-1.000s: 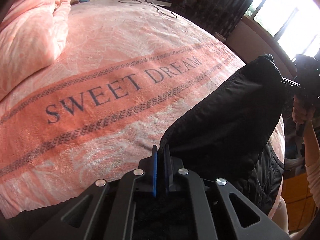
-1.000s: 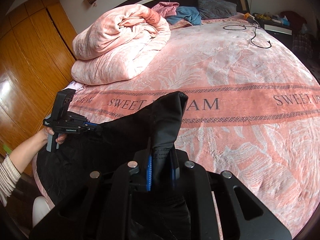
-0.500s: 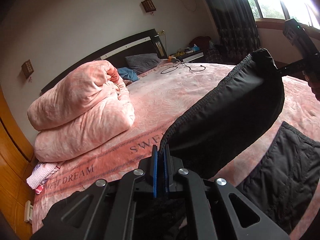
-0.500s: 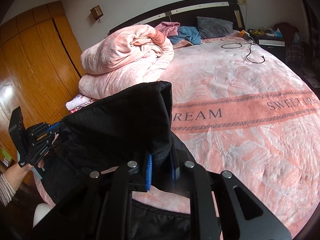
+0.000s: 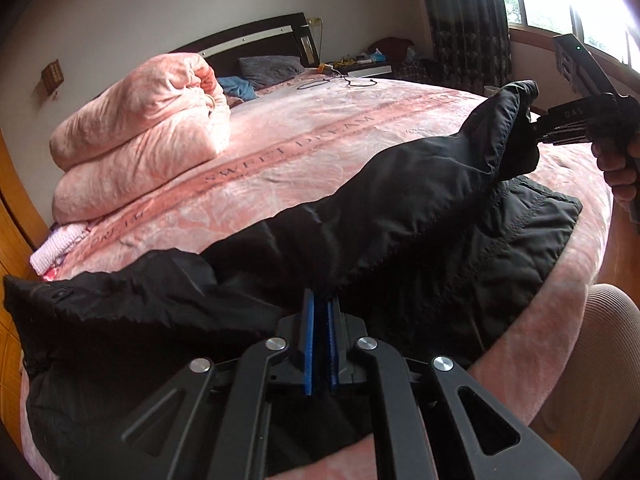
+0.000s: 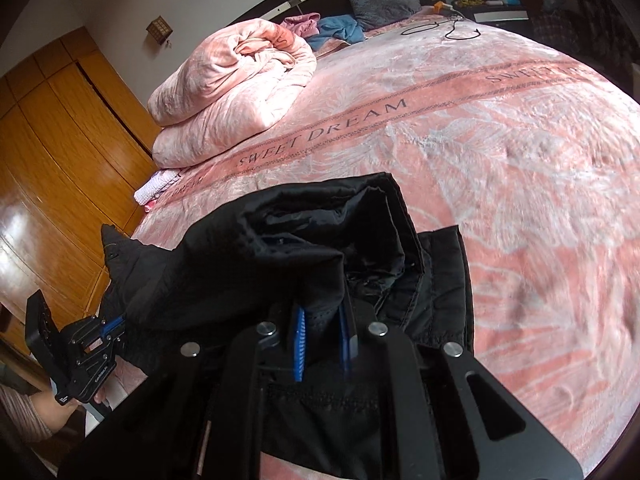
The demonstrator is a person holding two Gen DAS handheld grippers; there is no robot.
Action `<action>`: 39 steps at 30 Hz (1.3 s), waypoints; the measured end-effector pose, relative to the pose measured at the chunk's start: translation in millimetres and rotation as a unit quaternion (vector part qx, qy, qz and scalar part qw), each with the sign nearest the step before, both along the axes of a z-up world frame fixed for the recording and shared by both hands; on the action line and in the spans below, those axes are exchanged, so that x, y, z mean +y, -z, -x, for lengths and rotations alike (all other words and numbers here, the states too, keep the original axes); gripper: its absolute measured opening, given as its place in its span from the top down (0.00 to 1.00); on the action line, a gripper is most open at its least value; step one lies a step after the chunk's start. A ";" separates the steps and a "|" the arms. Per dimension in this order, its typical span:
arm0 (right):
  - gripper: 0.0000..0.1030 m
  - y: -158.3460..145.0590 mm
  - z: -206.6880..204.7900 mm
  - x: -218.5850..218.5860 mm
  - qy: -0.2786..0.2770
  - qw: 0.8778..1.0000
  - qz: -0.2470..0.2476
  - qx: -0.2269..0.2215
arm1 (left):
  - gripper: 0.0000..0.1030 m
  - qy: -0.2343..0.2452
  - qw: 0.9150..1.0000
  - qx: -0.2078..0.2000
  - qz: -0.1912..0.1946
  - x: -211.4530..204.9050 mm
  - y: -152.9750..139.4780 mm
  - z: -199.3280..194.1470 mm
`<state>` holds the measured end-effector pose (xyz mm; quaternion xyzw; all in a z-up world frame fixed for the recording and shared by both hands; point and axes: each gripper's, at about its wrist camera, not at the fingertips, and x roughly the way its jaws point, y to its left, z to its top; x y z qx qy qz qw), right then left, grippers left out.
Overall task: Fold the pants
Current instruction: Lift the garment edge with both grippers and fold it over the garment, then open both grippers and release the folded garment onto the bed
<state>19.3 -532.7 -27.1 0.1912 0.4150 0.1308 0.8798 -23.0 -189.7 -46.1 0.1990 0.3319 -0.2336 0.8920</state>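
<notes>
Pants, black and quilted, lie along the near edge of the bed, with one layer lifted over another. In the left wrist view, the left gripper has its blue pads pressed together on a fold of the cloth at the near edge. The right gripper shows at the far right, clamped on a raised corner that stands clear of the lower layer. Holding both ends of one edge this way, I judge, keeps the upper layer taut so it can be laid over the flat one beneath. The bed wears a pink blanket printed SWEET DREAM. A rolled pink quilt sits well apart towards the dark headboard. A curtained window lights the room from the right.

In the right wrist view, the right gripper has its pads closed on a thick bunch of the pants, hem edges spilling over it. The left gripper is at the lower left, gripping the other end, just off the bed's edge. A wooden wardrobe fills the left wall. A cable lies far up the bed near the pillows.
</notes>
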 end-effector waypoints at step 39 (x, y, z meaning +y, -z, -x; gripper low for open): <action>0.94 10.0 55.9 8.9 0.013 0.993 -0.111 0.047 | 0.21 -0.145 0.970 0.137 0.140 54.4 7.9 4.0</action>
